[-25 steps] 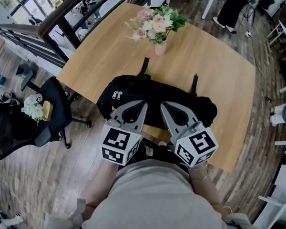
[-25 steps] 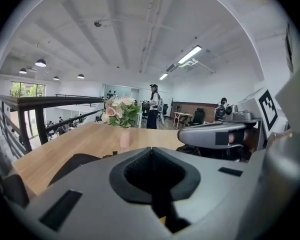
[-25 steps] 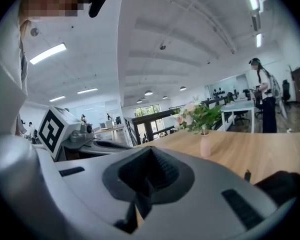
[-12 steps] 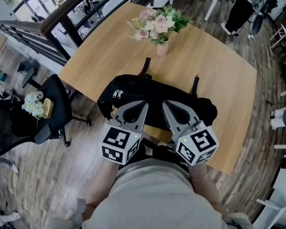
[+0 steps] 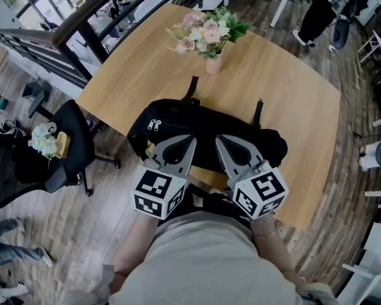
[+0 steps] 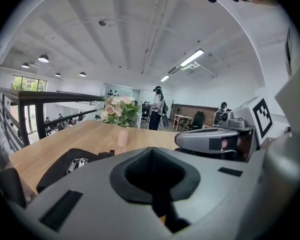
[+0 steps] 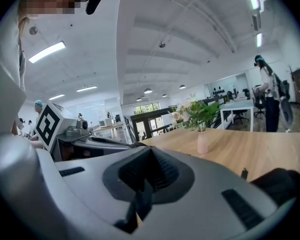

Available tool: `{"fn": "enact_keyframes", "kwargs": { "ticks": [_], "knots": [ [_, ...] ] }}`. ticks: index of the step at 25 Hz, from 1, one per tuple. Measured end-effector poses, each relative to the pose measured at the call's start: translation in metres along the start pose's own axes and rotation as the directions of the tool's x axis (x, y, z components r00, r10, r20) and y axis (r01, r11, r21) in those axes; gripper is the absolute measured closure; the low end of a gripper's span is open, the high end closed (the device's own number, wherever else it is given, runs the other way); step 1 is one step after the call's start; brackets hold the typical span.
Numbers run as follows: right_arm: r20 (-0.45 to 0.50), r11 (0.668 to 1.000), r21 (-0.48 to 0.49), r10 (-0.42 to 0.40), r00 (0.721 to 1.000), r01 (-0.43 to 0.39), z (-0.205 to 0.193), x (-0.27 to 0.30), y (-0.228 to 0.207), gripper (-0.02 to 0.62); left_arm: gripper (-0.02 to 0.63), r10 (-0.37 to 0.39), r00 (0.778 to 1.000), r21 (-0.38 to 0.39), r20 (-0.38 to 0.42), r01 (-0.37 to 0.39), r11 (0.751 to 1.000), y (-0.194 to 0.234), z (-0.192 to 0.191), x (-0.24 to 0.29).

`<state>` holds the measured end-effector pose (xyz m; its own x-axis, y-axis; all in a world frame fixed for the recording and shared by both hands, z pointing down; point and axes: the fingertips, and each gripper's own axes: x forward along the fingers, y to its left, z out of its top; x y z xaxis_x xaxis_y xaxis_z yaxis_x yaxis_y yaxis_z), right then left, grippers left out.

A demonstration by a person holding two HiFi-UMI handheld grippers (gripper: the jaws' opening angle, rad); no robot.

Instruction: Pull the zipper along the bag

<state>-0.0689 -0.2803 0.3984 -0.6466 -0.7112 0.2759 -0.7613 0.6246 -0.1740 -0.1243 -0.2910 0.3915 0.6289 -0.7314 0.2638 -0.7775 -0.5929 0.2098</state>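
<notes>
A black bag (image 5: 203, 132) lies across the near part of the wooden table (image 5: 286, 100), with two straps reaching toward the far side. Its silver zipper pulls (image 5: 153, 124) sit at the bag's left end and also show in the left gripper view as zipper pulls (image 6: 77, 163). My left gripper (image 5: 189, 139) and right gripper (image 5: 220, 139) hover side by side over the bag's near edge. Both are shut with nothing between the jaws. In the left gripper view the left gripper (image 6: 152, 153) points over the bag (image 6: 60, 166). The right gripper (image 7: 149, 151) sees the bag's right end (image 7: 280, 182).
A pink vase of flowers (image 5: 211, 33) stands on the table beyond the bag. A black office chair (image 5: 63, 151) with a small bouquet stands on the floor at the left, beside a railing (image 5: 82, 18). The table's near edge (image 5: 209, 180) runs under the grippers.
The grippers and the bag have kept their places. A person has come into view on the floor at the lower left.
</notes>
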Motion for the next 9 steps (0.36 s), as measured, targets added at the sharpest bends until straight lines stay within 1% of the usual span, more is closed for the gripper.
{"fn": "enact_keyframes", "kwargs": {
  "ticks": [3,9],
  "knots": [
    [-0.014,1.0,0.001,-0.003,1.0,0.003,-0.0001,-0.0003,0.0001,0.589,0.591,0.01,1.0,0.008,-0.008,-0.01,1.0,0.0029,-0.0014,0.0002],
    [-0.026,0.999,-0.022,0.032,0.999,-0.033,-0.0058,0.0009,0.008,0.589,0.591,0.017,0.999,0.013,-0.031,-0.016,1.0,0.0049,-0.0068,0.0005]
  ]
}}
